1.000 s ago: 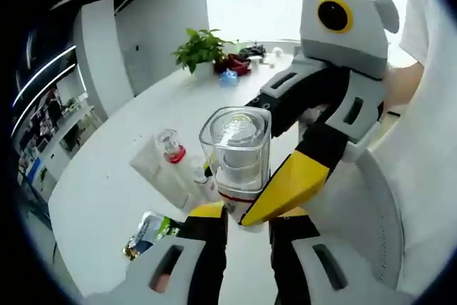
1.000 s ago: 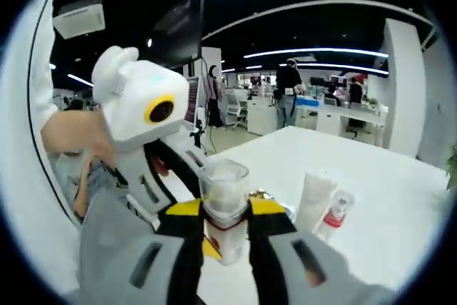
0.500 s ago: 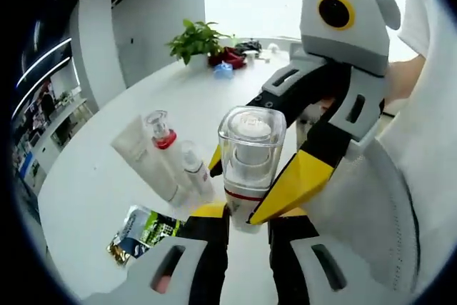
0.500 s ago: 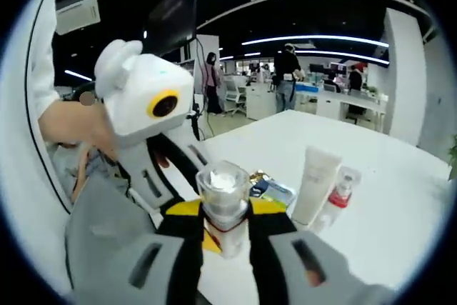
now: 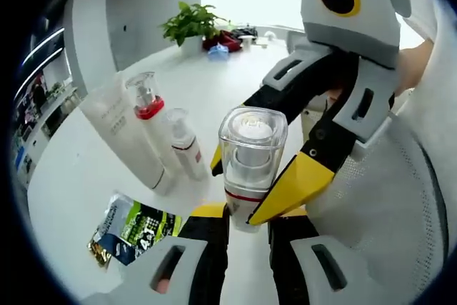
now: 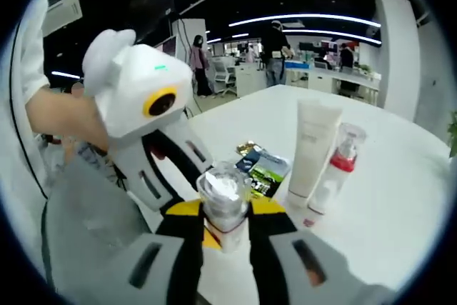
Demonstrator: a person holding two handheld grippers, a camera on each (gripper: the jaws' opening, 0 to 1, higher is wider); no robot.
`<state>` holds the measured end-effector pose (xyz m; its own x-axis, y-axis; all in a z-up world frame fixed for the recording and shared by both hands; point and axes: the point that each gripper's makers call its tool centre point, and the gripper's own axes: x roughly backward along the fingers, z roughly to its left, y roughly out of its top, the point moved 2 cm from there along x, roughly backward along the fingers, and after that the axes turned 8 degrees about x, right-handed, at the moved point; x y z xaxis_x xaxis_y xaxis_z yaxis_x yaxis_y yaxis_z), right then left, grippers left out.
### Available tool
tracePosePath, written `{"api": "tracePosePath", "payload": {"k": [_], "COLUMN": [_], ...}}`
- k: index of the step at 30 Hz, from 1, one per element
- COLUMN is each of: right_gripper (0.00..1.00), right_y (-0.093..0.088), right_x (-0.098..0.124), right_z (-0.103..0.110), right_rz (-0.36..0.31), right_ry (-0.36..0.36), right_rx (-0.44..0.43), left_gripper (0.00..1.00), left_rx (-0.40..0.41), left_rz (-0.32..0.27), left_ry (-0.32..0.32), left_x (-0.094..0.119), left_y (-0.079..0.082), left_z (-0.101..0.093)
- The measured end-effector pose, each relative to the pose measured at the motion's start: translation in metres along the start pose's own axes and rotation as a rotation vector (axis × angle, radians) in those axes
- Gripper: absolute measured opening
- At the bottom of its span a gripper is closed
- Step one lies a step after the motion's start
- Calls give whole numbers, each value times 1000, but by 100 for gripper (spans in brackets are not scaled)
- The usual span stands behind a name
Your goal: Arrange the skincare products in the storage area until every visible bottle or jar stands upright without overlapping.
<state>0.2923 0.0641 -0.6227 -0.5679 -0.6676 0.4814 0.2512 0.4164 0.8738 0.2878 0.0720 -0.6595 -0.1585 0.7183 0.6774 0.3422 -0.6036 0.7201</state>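
Pinching one clear-capped bottle (image 5: 250, 166) from both sides: left gripper (image 5: 246, 212) and right gripper (image 6: 225, 221) jaws each clamp its lower body, holding it upright above the white table (image 5: 78, 176). On the table beside it stand a white tube (image 5: 121, 133), a red-collared pump bottle (image 5: 148, 119) and a small bottle (image 5: 186, 146); a sachet (image 5: 132, 228) lies flat nearby.

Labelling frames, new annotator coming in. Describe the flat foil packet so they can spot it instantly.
On the white table, look beside the upright group: a tall white tube, a red-collared pump bottle and a small white bottle. The foil sachet sits near the tube's base. It is the one item lying flat, printed green, dark and white, while its neighbours stand upright.
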Motion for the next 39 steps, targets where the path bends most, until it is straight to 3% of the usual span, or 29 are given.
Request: {"api": "tracePosePath", "payload": {"k": [7,23,39], "right_gripper": [23,23,30], "right_y": [-18,-33,-28], "right_x": [-13,-24,-13], "right_z": [-7,-10,-20], "right_rz": [53,102,66], "right_ry": [-5,-14,-43], "right_rx": [12,4,-30], "left_gripper": [17,17,17], "left_rx": [2,0,-9], "left_rz": [-6,-15,-51], "left_ry": [13,6,-14], "left_x": [-19,-34,-40], "left_y": [-11,-22,-14], "left_z": [9,18,32]}}
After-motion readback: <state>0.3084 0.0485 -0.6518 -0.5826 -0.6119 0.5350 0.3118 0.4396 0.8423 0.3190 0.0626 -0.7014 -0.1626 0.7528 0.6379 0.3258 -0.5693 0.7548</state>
